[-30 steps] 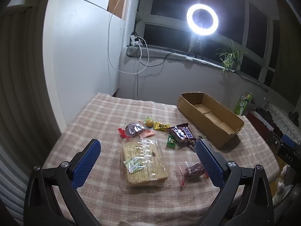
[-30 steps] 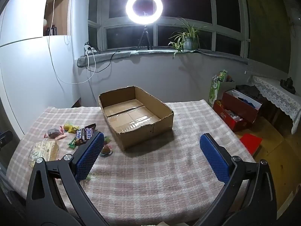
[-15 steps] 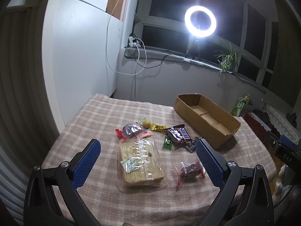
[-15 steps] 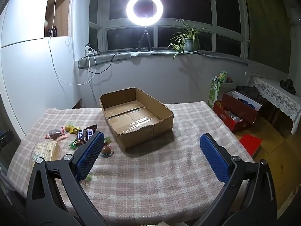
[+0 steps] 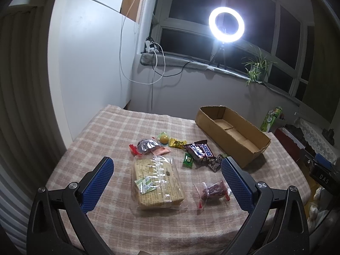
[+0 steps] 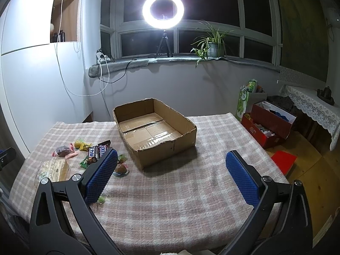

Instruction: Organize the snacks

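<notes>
Several snacks lie on a checked tablecloth (image 5: 119, 131): a clear bag of crackers (image 5: 157, 182), a small bag of red dates (image 5: 213, 191), Snickers bars (image 5: 199, 149), a green candy (image 5: 188, 160), a yellow jelly cup (image 5: 164, 138) and a purple pack (image 5: 145, 145). An empty cardboard box (image 5: 231, 130) stands at the right of them. My left gripper (image 5: 166, 172) hangs open above and in front of the cracker bag, holding nothing. My right gripper (image 6: 171, 163) is open too, in front of the box (image 6: 155, 131), with the Snickers bars (image 6: 98, 151) left of it.
A ring light (image 6: 163, 10) on a tripod and a potted plant (image 6: 210, 42) stand on the windowsill behind the table. A white cabinet (image 5: 89, 63) lines the left wall. A red box (image 6: 269, 127) and a green bag (image 6: 246, 97) sit on the floor at right.
Both grippers have drawn back and risen a little, so the table and snacks look smaller. Nothing on the table has moved and both grippers stay open.
</notes>
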### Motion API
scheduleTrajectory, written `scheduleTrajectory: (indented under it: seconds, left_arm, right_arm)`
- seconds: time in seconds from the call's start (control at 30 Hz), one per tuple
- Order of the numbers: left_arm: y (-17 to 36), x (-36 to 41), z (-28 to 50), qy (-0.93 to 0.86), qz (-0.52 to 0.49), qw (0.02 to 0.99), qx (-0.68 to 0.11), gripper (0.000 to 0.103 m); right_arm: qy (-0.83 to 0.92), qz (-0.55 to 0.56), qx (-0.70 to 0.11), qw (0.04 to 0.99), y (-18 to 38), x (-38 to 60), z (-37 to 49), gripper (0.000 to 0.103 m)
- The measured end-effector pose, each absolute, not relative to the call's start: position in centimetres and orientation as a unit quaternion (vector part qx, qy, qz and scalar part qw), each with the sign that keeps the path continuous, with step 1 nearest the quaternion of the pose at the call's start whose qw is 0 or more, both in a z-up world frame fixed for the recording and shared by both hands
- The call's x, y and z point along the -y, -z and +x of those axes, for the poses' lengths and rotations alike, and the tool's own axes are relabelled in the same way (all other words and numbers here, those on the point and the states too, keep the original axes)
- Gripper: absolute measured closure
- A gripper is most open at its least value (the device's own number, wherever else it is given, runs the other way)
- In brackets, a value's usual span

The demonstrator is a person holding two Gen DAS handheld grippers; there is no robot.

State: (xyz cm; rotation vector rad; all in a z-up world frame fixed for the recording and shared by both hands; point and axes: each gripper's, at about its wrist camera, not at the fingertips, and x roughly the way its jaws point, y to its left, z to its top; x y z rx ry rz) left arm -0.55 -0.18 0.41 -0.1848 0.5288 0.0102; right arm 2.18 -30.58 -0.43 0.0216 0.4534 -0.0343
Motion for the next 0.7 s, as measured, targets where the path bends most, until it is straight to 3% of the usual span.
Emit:
scheduleTrajectory:
  seconds: [0.7]
  left_arm:
    - [-0.45, 0.39, -0.65, -0.002, -0.093, 0.96, -0.263, 0.002]
  right_arm:
    - [0.015, 0.011, -0.226, 0.974, 0.62, 30.6, 2.17, 0.0]
